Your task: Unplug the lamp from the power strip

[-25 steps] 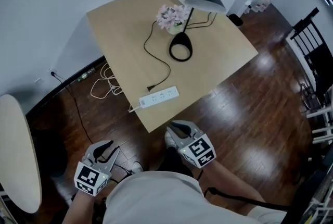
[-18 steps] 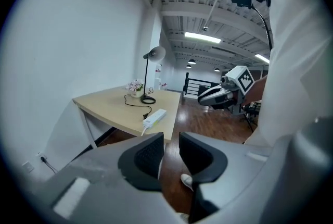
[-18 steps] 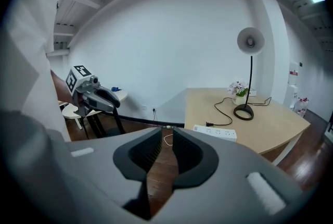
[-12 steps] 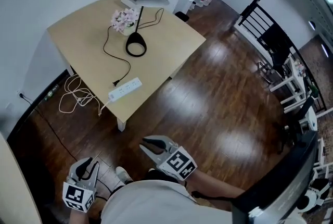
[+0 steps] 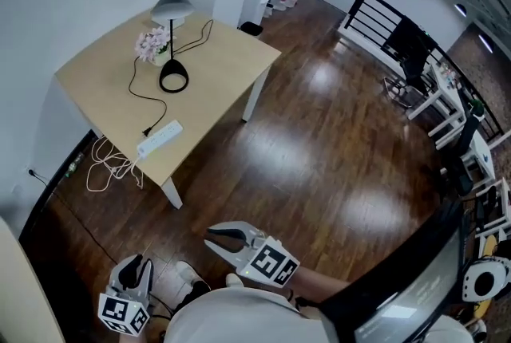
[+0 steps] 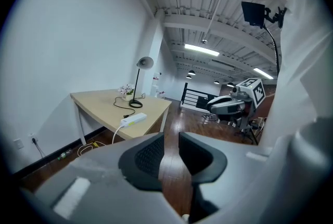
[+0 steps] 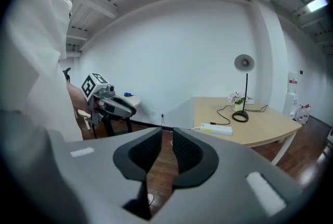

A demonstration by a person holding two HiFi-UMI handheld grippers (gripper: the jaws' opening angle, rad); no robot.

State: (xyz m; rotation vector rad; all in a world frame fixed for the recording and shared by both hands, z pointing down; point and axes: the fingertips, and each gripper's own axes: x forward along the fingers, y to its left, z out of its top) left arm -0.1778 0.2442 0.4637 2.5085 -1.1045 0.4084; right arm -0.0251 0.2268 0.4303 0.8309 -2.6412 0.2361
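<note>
The left tongs (image 5: 136,266) are hanging low beside the person, jaws narrowly parted and gripping nothing. Well apart from them, a white power strip (image 5: 159,138) is lying near the tabletop's (image 5: 223,70) front edge. The black lamp (image 5: 171,9) is standing farther back, its cord trailing toward the strip. The right tongs (image 5: 214,238) are hovering above the floor, narrowly parted and empty.

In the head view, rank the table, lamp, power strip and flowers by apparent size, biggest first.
1. table
2. lamp, measured from base to shade
3. power strip and flowers: these look alike. The strip is longer and the flowers are wider, so I leave them unranked.
</note>
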